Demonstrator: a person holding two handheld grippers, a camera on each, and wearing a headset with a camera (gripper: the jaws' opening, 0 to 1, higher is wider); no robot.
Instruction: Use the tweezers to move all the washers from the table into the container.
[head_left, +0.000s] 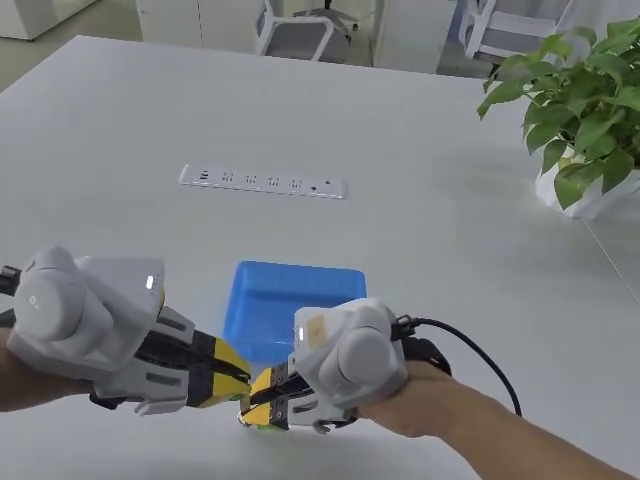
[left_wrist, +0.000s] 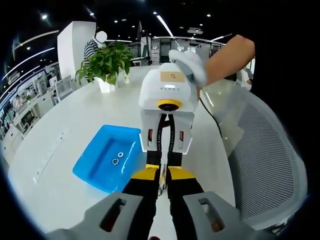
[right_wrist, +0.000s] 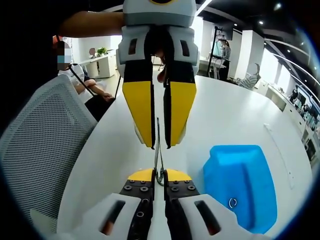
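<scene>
The thin metal tweezers (right_wrist: 157, 150) run between the two grippers, which face each other tip to tip near the table's front edge. My right gripper (right_wrist: 159, 179) is shut on one end of the tweezers. My left gripper (left_wrist: 163, 176) is closed narrowly around the other end of the tweezers (left_wrist: 163, 181). In the head view the left gripper (head_left: 235, 378) and the right gripper (head_left: 268, 392) meet just in front of the blue container (head_left: 250, 300). Two washers (left_wrist: 118, 158) lie inside the container (left_wrist: 90, 165). One washer (right_wrist: 232, 202) shows in the container (right_wrist: 240, 170).
A white power strip (head_left: 262, 182) lies further back on the white table (head_left: 420, 230). A potted plant (head_left: 585, 110) stands at the right edge. A grey mesh chair (left_wrist: 260, 150) is beside the table. People sit in the background.
</scene>
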